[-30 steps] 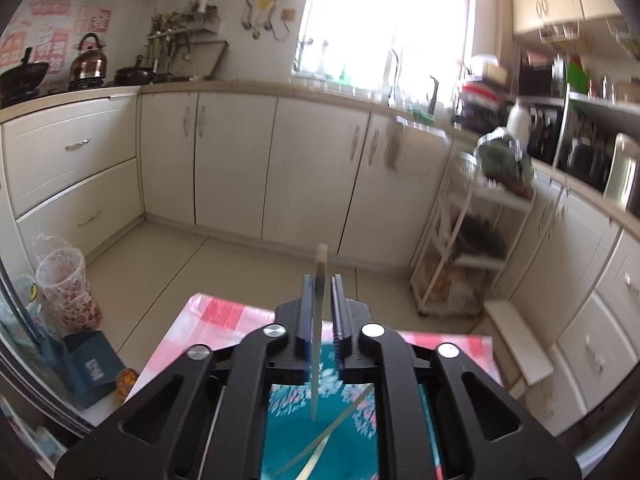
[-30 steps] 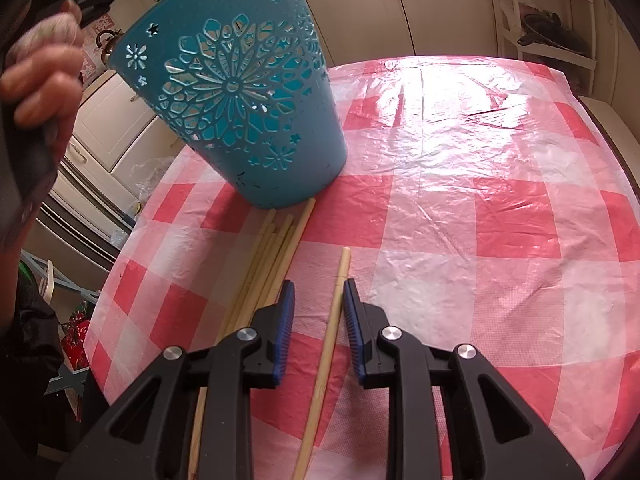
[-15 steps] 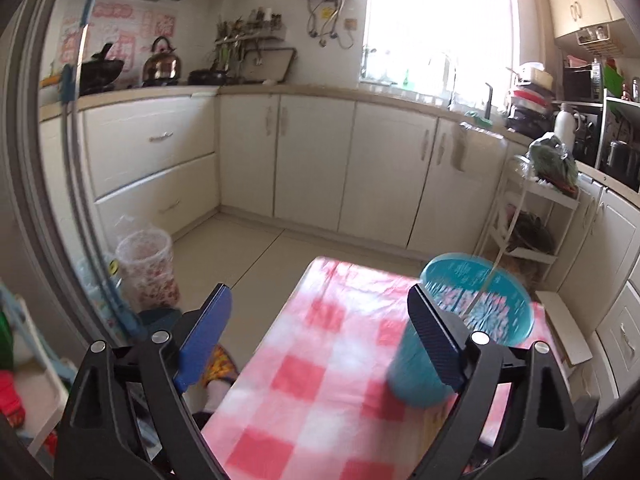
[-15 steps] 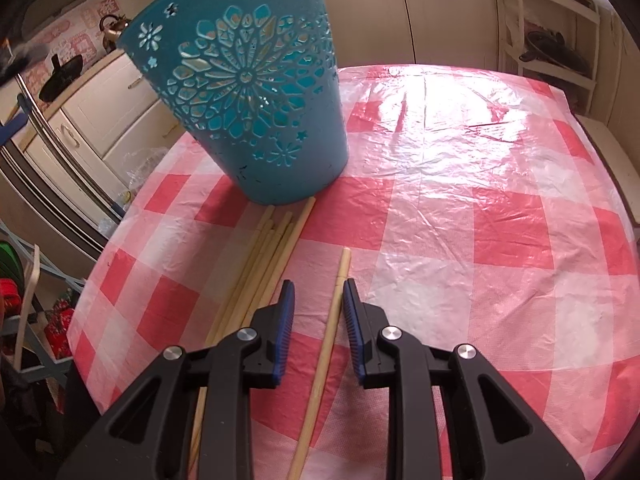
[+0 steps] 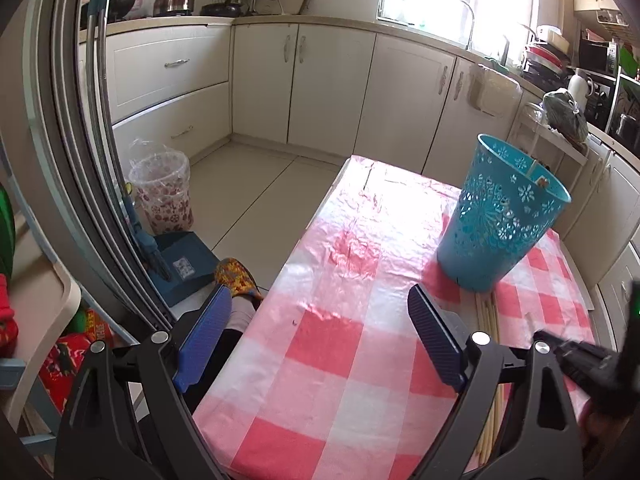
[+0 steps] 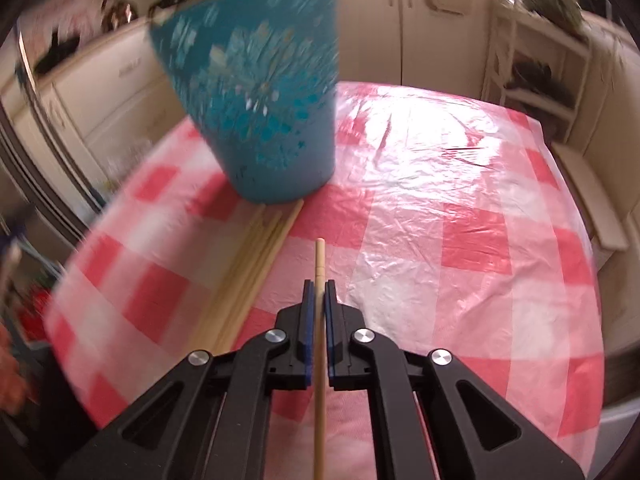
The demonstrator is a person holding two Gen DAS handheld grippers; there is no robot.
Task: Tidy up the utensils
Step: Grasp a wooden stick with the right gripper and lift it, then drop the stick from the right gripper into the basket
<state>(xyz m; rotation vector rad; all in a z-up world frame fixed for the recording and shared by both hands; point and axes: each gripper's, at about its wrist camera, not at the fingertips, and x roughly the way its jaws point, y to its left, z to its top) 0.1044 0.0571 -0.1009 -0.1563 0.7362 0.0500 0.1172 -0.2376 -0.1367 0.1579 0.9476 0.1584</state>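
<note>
Right tool [image 6: 317, 300] clamped on one chopstick [image 6: 319, 264], long axis pointing toward the teal basket [image 6: 260, 96]. Basket lies ahead (slightly left). Left tool [image 5: 320, 336] apart, empty.

One teal openwork basket [image 6: 260, 92] stands on the desk [image 6: 460, 248]. One loose chopstick [image 6: 319, 264] lies apart from a bundle of chopsticks [image 6: 256, 256] beside the basket's base; the bundle looks like about four, though blur prevents a sure count. One more stick [image 5: 531, 169] shows inside the basket.
</note>
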